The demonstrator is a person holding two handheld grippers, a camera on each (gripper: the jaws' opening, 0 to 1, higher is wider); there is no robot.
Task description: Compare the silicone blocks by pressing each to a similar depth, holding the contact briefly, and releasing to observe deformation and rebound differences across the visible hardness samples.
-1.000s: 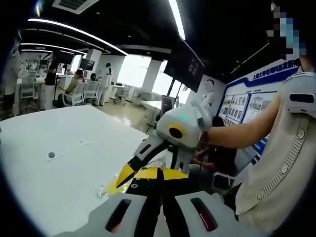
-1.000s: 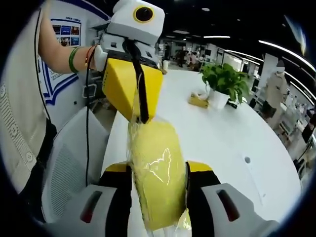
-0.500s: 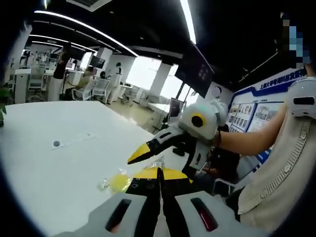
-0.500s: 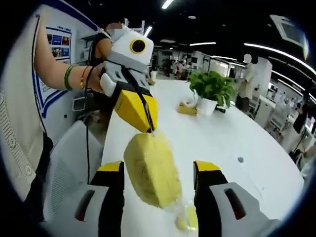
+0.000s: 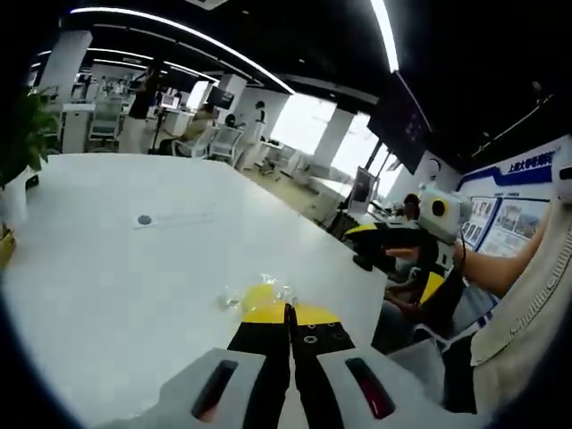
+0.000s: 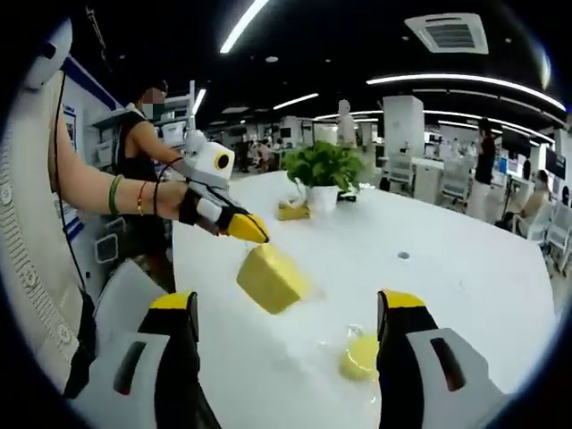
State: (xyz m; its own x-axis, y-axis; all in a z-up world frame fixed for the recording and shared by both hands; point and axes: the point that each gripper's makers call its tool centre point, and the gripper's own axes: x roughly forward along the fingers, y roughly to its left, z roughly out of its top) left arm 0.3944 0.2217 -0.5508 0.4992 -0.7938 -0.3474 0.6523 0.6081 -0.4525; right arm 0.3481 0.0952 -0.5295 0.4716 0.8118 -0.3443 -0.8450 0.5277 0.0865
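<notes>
Left gripper (image 5: 288,313) has its yellow-tipped jaws pressed together, pinching the clear wrap of a yellow silicone block (image 5: 261,295) just above the white table (image 5: 116,286). Over on the right, the right gripper (image 5: 393,246) hangs off past the table edge, held by the person's hand (image 5: 451,255). There's a potted plant (image 5: 22,147) at the far left.

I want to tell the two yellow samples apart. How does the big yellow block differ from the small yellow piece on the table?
The block is large and angular; the small piece is small and rounded. The block hangs from the left gripper, above the table; the small piece lies on it in clear wrapping. Both are yellow.
</notes>
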